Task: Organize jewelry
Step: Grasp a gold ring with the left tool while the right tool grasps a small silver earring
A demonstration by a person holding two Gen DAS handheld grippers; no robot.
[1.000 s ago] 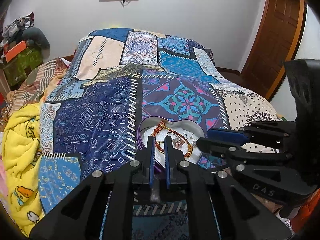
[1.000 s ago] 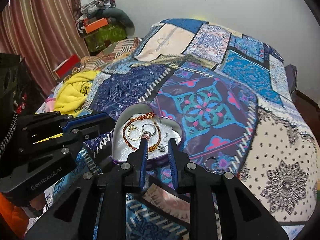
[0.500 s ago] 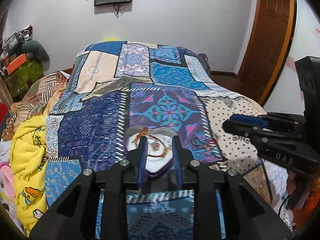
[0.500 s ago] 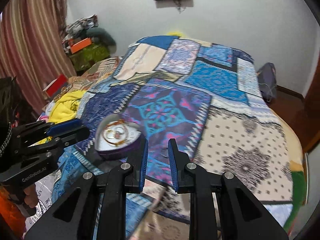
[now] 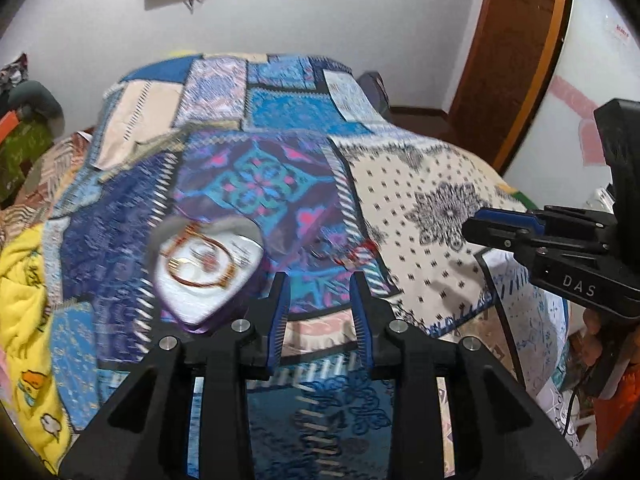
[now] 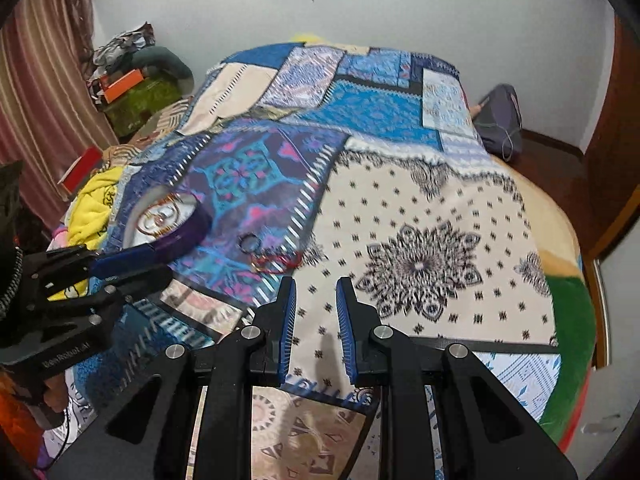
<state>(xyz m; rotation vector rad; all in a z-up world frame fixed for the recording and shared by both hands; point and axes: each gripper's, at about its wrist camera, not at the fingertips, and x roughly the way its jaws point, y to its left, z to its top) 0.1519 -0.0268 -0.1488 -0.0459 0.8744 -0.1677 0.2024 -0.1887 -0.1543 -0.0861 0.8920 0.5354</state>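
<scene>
Bedroom: I'm holding both grippers, left and right, parted and empty above quilt. Red bangle lying loose just ahead-left of right fingers, beside heart tin. Next: picking bangle.

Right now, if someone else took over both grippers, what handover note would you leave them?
Left gripper: open, empty.
Right gripper: open, empty.
Heart-shaped tin sits on the bedspread, already holding bracelets and rings.
Left outside it, on the bedspread: a red bangle and a dark ring beside it, ahead of the right gripper.
Remaining: move both into the tin.
</scene>
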